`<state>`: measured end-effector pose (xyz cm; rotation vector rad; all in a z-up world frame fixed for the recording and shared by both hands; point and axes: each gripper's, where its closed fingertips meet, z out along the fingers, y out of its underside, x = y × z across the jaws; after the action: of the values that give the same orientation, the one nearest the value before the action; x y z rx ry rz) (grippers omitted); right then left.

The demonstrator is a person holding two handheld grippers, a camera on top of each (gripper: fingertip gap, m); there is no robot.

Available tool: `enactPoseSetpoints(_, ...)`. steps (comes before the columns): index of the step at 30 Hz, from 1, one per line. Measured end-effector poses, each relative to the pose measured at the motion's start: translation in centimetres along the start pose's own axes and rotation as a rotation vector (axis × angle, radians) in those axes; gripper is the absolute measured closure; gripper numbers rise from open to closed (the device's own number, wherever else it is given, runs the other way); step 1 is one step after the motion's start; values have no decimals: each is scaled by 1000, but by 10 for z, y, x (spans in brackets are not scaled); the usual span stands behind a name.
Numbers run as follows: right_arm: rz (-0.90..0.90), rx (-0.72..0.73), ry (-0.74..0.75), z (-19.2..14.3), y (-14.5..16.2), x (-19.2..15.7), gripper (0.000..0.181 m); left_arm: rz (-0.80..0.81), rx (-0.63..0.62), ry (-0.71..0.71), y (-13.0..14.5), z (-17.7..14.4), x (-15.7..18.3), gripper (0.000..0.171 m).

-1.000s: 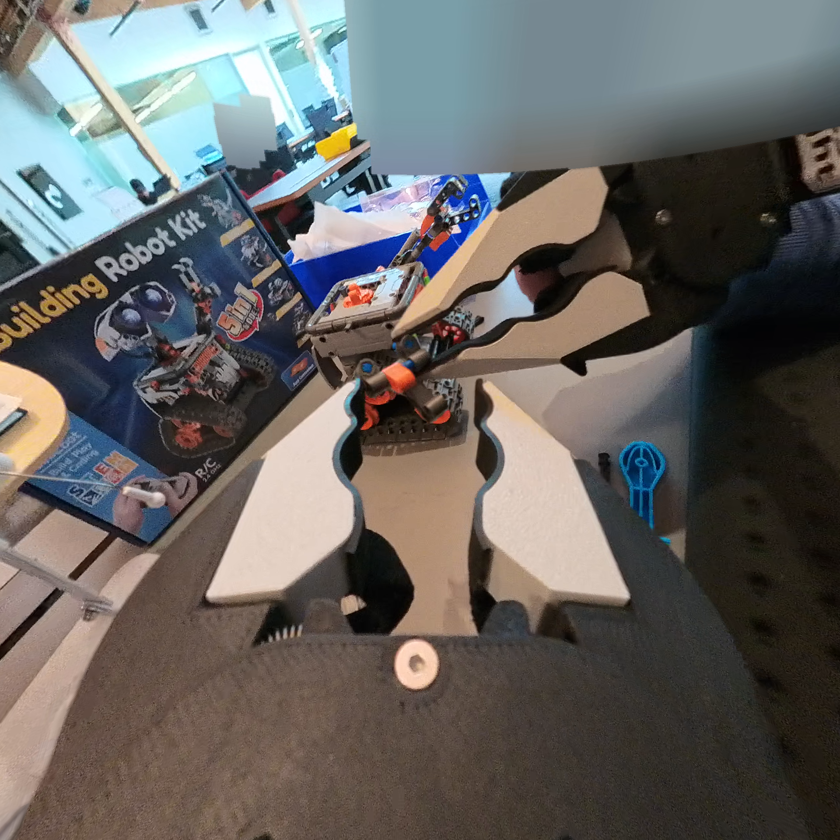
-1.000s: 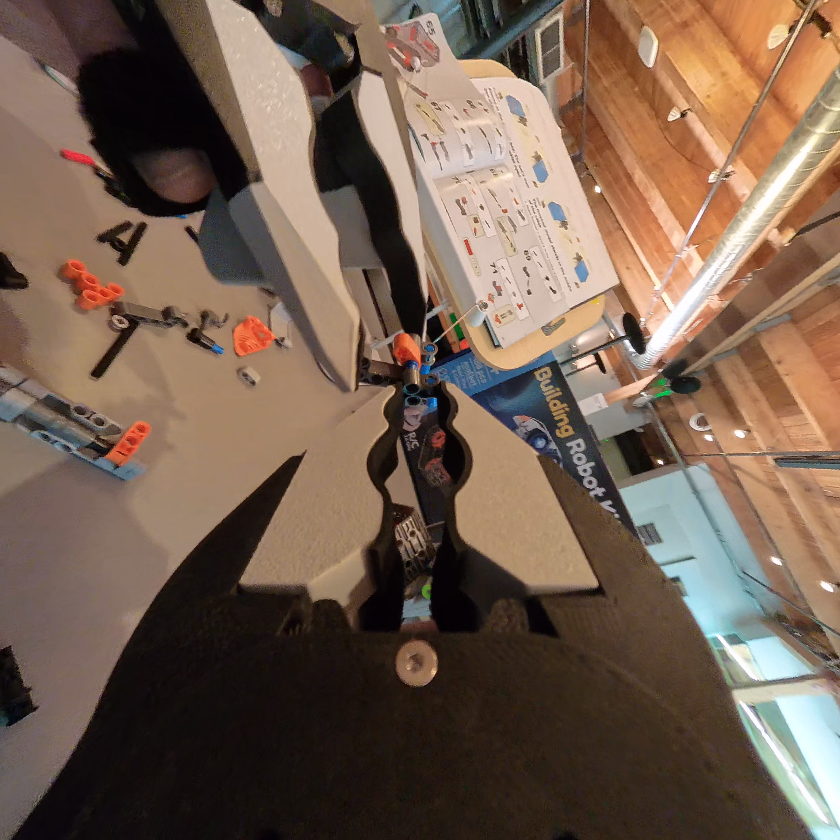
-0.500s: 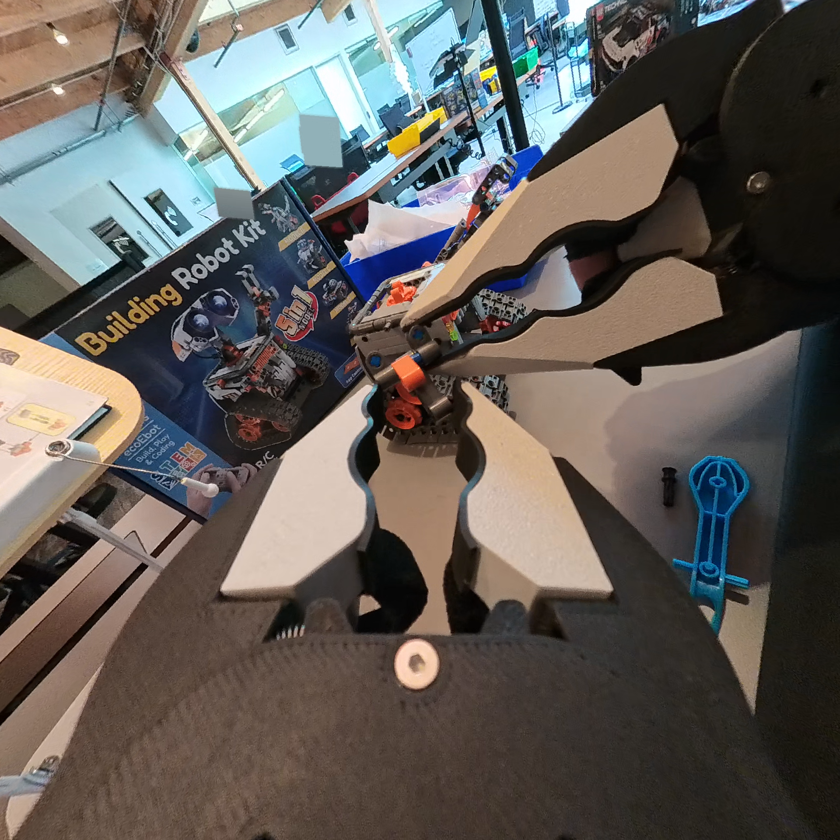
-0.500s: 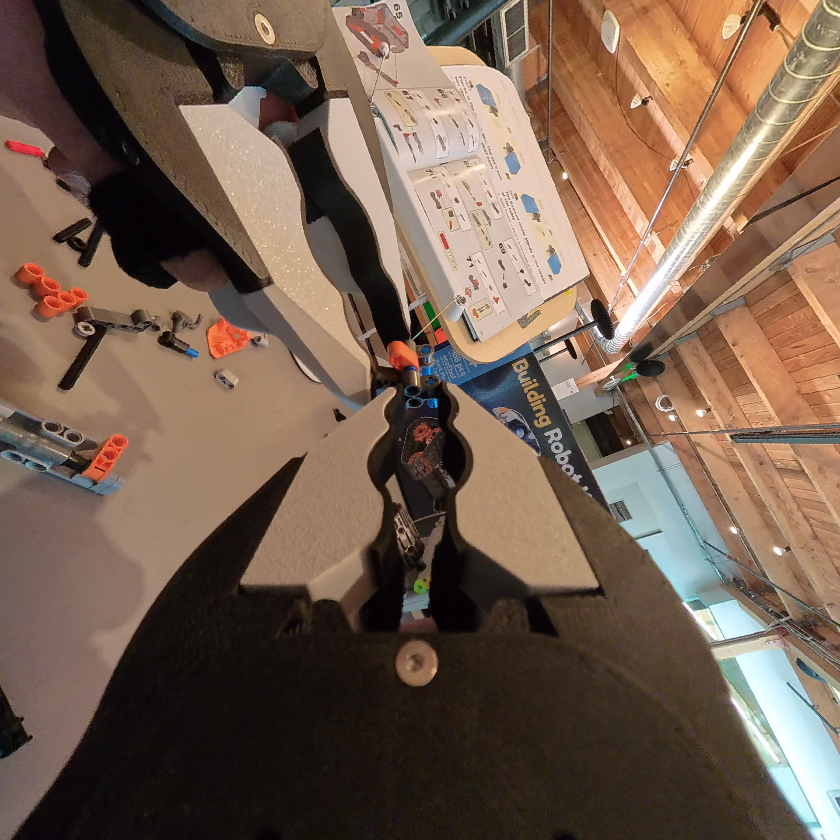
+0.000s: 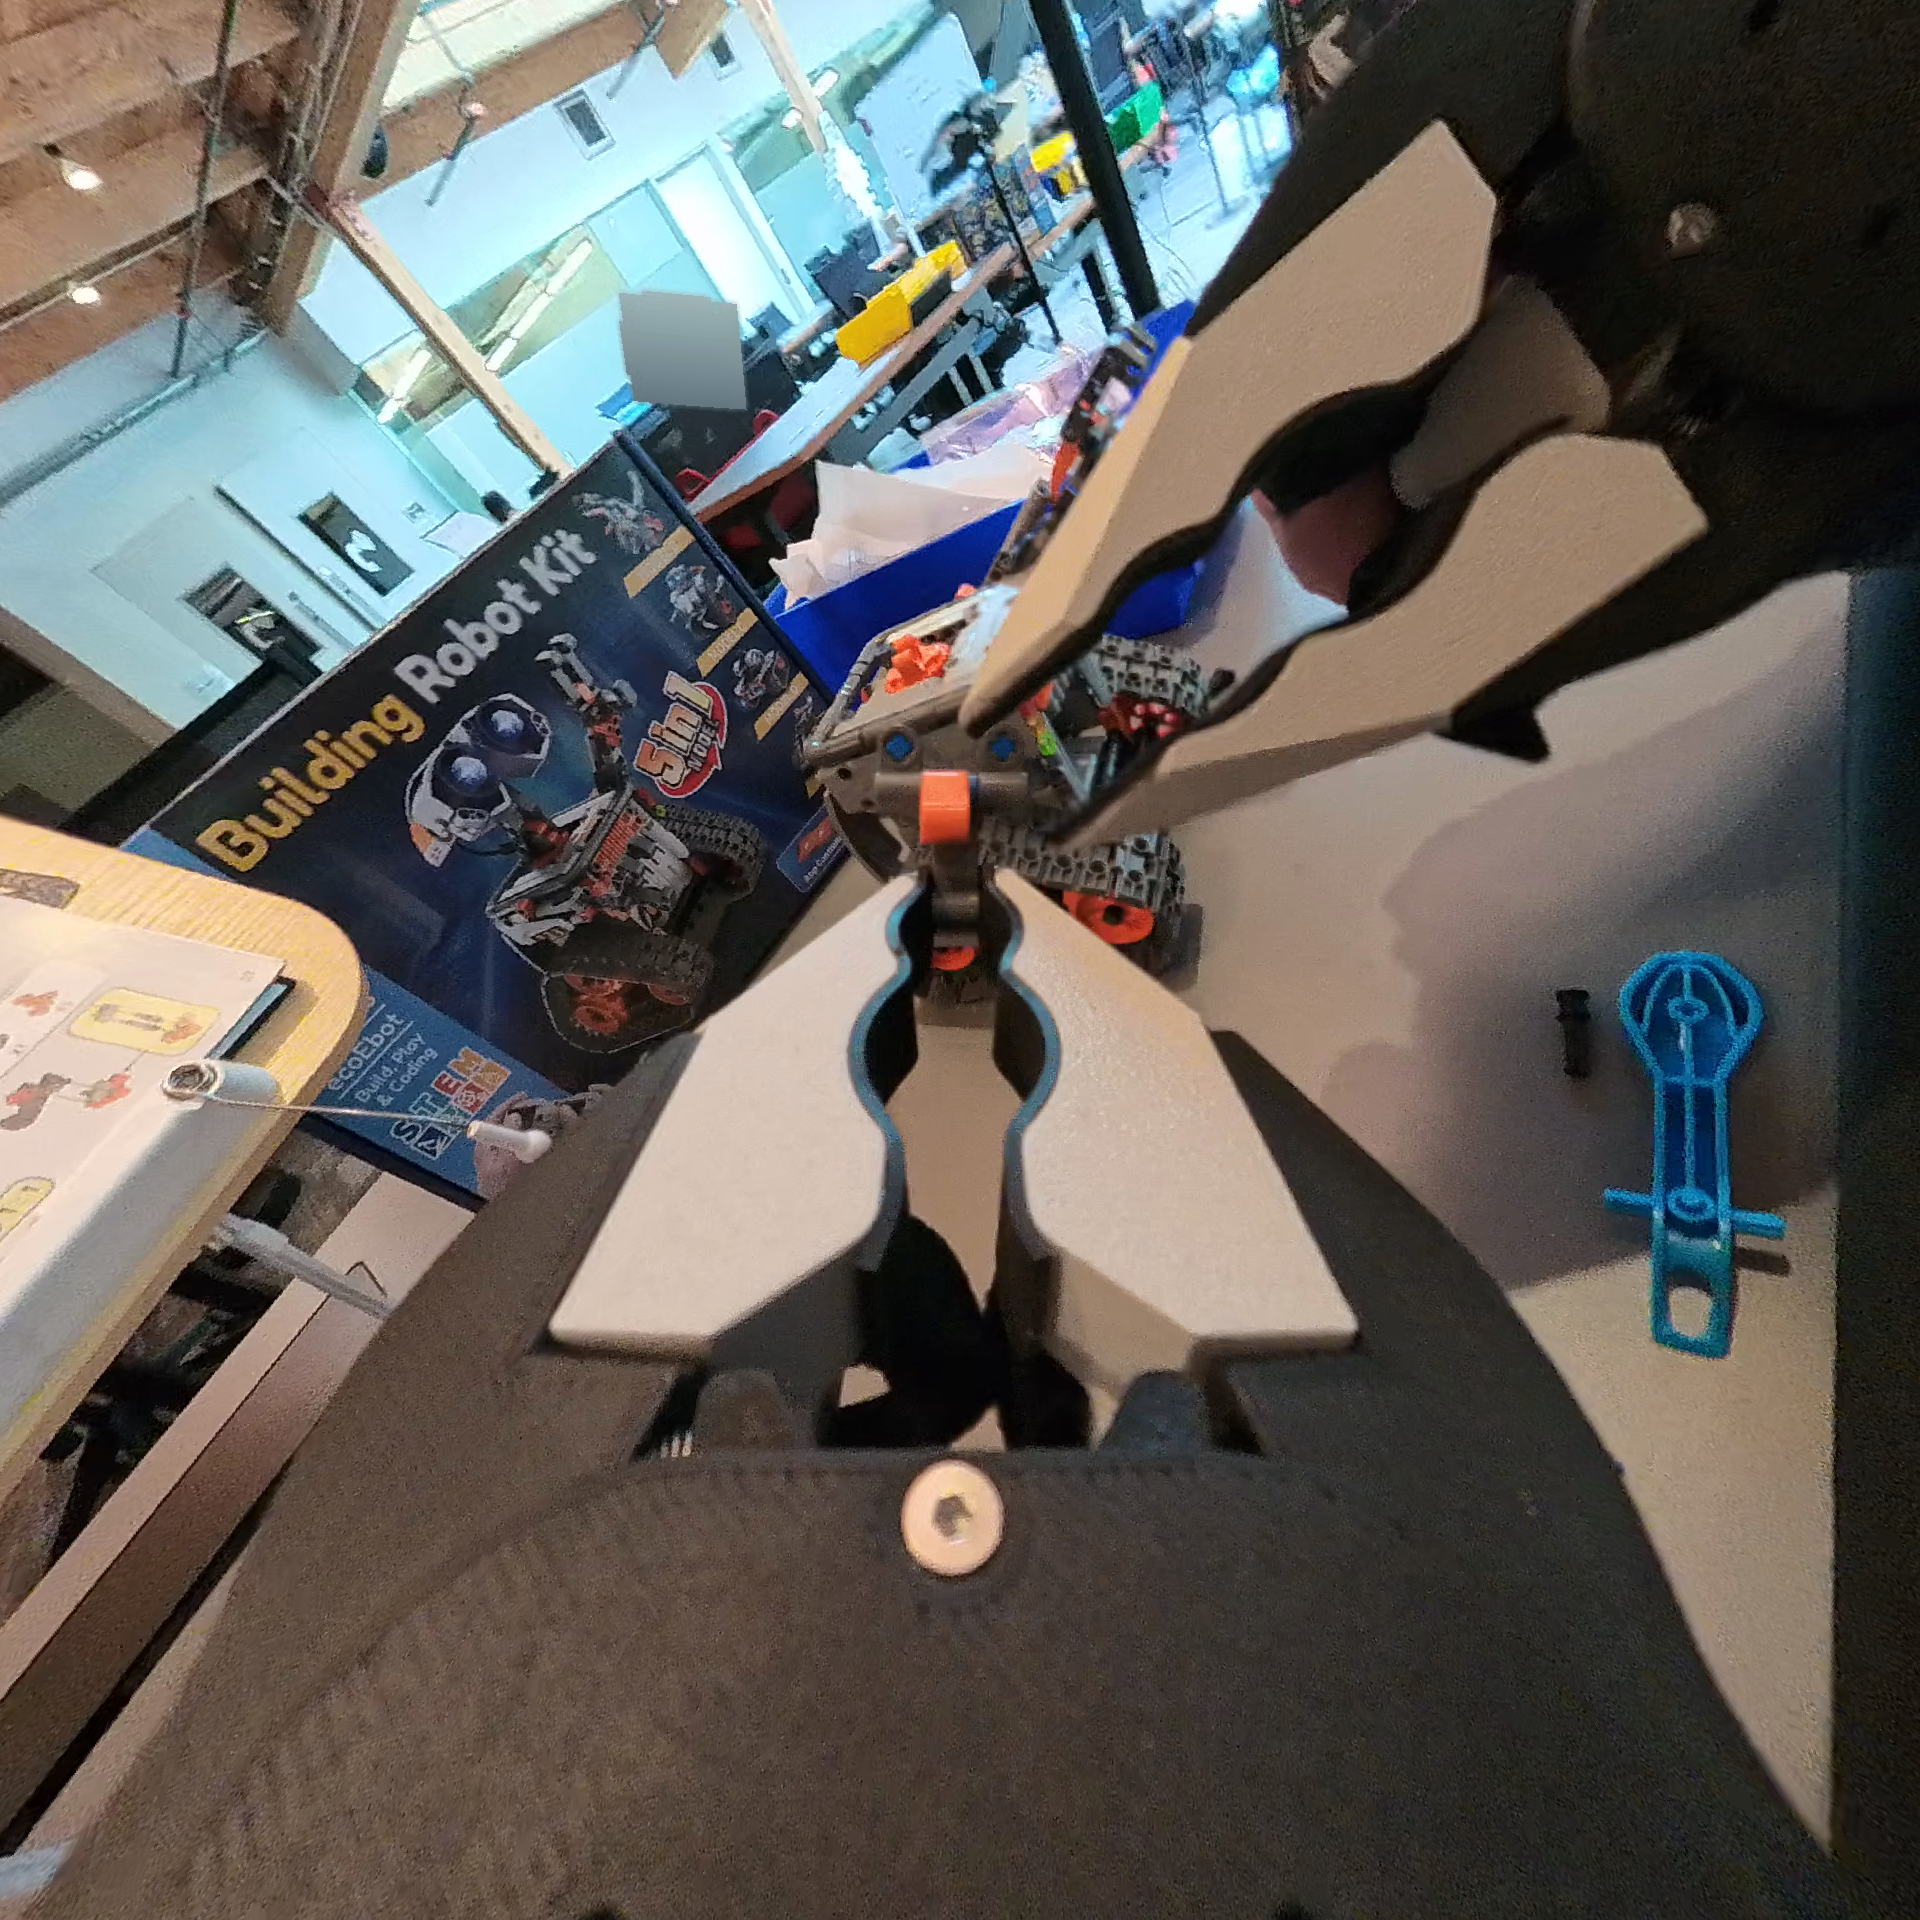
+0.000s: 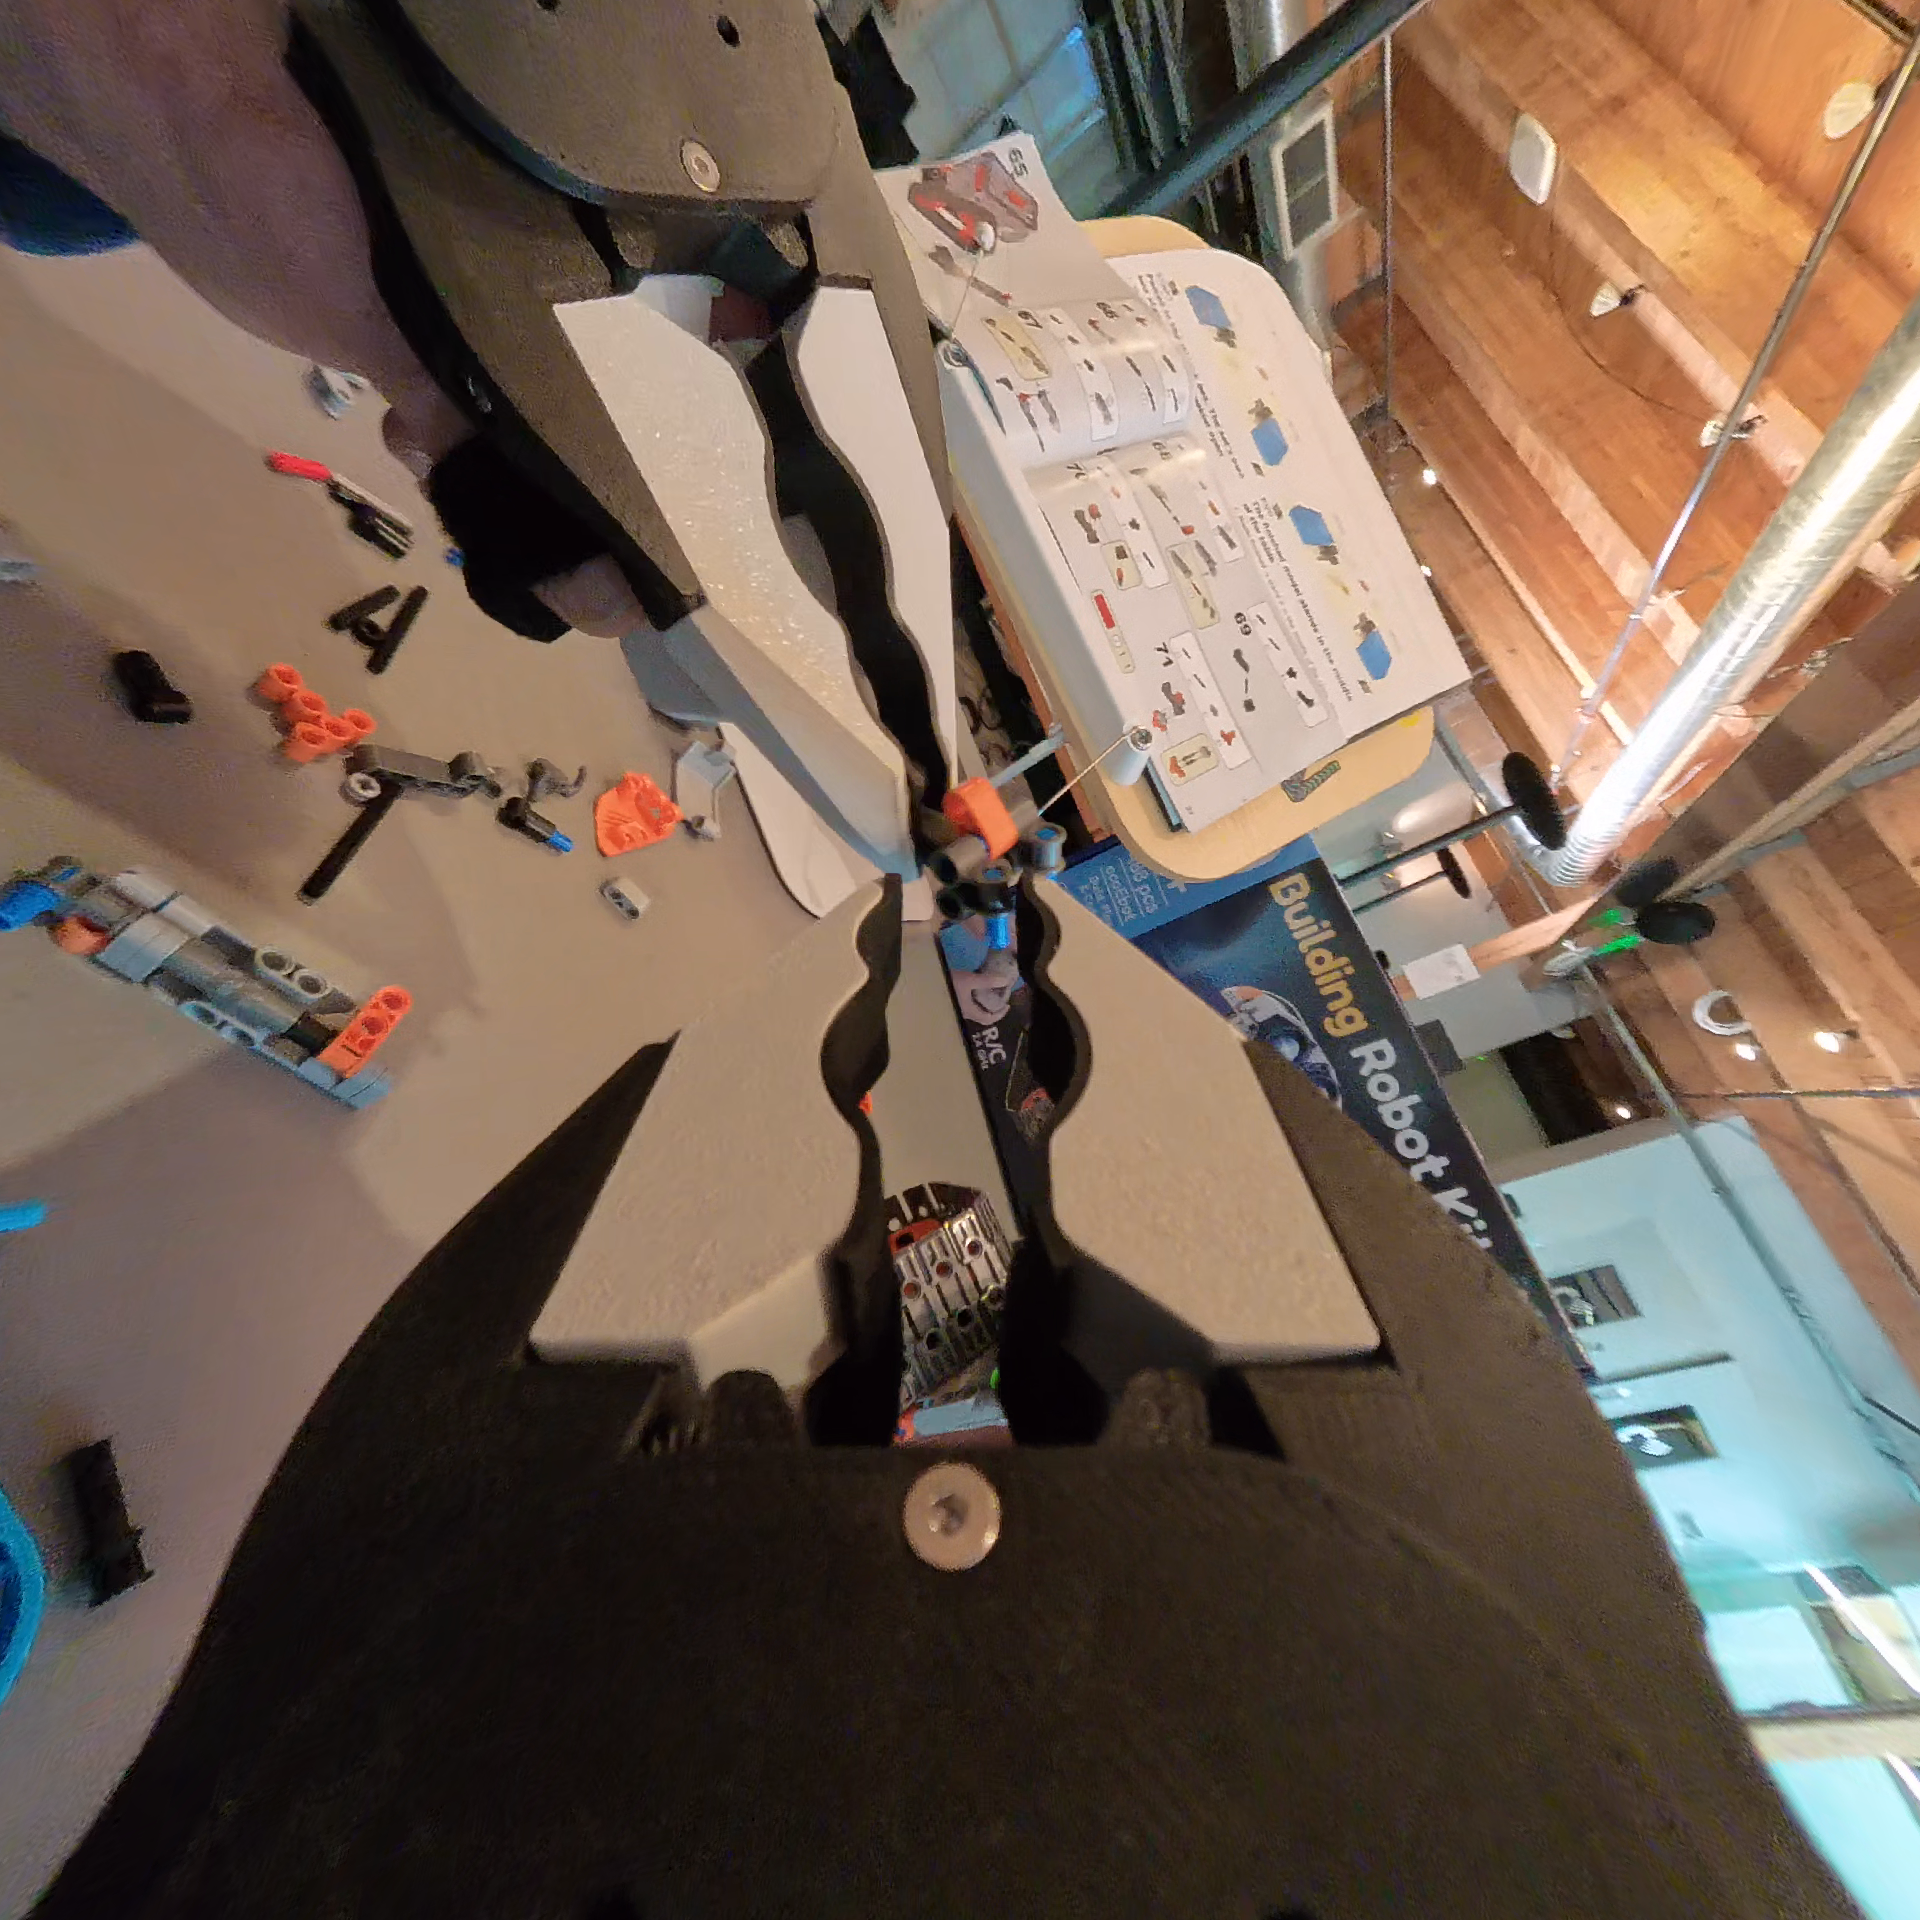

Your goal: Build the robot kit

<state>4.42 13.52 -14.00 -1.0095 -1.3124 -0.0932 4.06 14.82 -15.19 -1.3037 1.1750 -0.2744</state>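
Two tongs meeting tip to tip, left tongs (image 5: 951, 899) and right tongs (image 6: 956, 899) both pinching small grey-orange piece (image 6: 977, 831)

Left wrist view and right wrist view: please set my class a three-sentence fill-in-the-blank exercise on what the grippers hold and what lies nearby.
1. The left gripper and right gripper both pinch a small grey part with a collar coloured ___.
2. The plastic tool flat on the table is coloured ___.
3. The booklet lies ___, pages showing.
Missing words: orange; blue; open.
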Motion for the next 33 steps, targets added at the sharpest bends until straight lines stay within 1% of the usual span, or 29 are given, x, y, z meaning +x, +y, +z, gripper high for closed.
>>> enactPoseSetpoints(1,26,12,-29,-2,0,-1,160,14,2,12,0,-1,1,167)
enactPoseSetpoints(2,62,26,-69,-3,-1,-2,163,20,14,11,-1,-2,0,167)
enactPoseSetpoints(4,101,39,-102,-5,0,0,171,30,12,37,-1,-2,4,167)
enactPoseSetpoints(5,122,47,-130,-6,0,-1,170,42,8,38,-1,-1,5,167)
enactPoseSetpoints(6,143,55,-148,-7,-1,0,163,51,2,53,0,-1,8,166)
enactPoseSetpoints(8,120,36,-160,-8,3,3,143,67,3,104,1,-1,15,166)
enactPoseSetpoints(9,107,42,-183,-8,2,1,137,84,5,131,2,-2,20,166)
enactPoseSetpoints(10,104,63,-210,-9,-1,-2,137,100,6,135,1,-2,20,166)
enactPoseSetpoints(12,79,59,-276,-8,-1,-12,138,121,9,176,-1,-3,27,166)
enactPoseSetpoints(13,61,50,-305,-7,0,-18,141,132,9,187,-2,-3,29,166)
enactPoseSetpoints(14,44,46,-324,-5,1,-22,148,143,4,199,-1,-3,31,166)
enactPoseSetpoints(16,25,45,-365,-3,2,-27,153,187,-12,209,3,-5,33,166)
enactPoseSetpoints(19,42,64,-417,-2,-1,-30,155,199,-14,245,5,-9,34,166)
enactPoseSetpoints(22,44,46,-459,-3,-3,-37,157,231,-26,286,8,-12,38,166)
enactPoseSetpoints(24,30,38,-470,-3,-4,-41,158,224,-35,315,12,-12,40,166)
enactPoseSetpoints(27,71,43,-479,-1,-5,-43,159,208,-29,341,14,-14,40,166)
enactPoseSetpoints(31,126,53,-487,2,-2,-41,158,202,-46,324,15,-14,37,166)
enactPoseSetpoints(33,157,55,-469,5,-2,-36,158,216,-52,264,14,-12,30,163)
